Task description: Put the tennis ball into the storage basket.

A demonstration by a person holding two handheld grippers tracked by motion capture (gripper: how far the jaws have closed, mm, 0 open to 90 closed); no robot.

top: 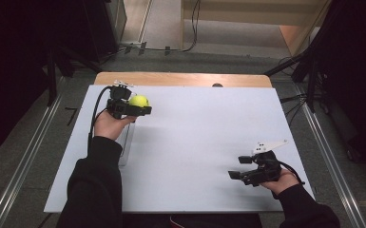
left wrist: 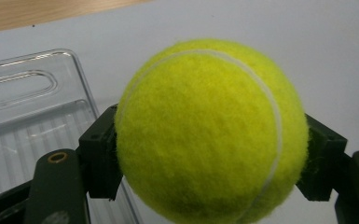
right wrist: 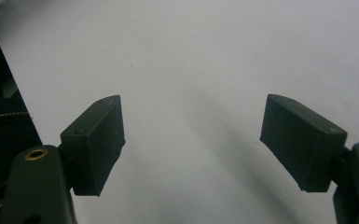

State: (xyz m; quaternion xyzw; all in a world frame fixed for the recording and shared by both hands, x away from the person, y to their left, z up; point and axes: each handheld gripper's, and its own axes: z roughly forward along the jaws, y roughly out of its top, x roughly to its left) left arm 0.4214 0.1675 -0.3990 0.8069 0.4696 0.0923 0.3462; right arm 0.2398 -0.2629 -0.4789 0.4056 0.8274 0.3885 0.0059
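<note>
While the left gripper hangs over the far left corner of the white sheet, its two jaws pinch a yellow-green ball from opposite sides. In the left gripper view the ball sits squarely between the black pads, one pressed into its felt on each side, with its white seam curving over the top and down one flank. The ball is held clear of the sheet. Just beside it, lower and toward the sheet's left edge, lies a clear plastic tray with a ribbed floor and an oval recess; in the high view the tray runs along that edge, partly under the person's left hand. The right gripper hovers near the sheet's near right corner, well apart from the ball. Its jaws are spread wide, with bare sheet between the pads in the right gripper view.
</note>
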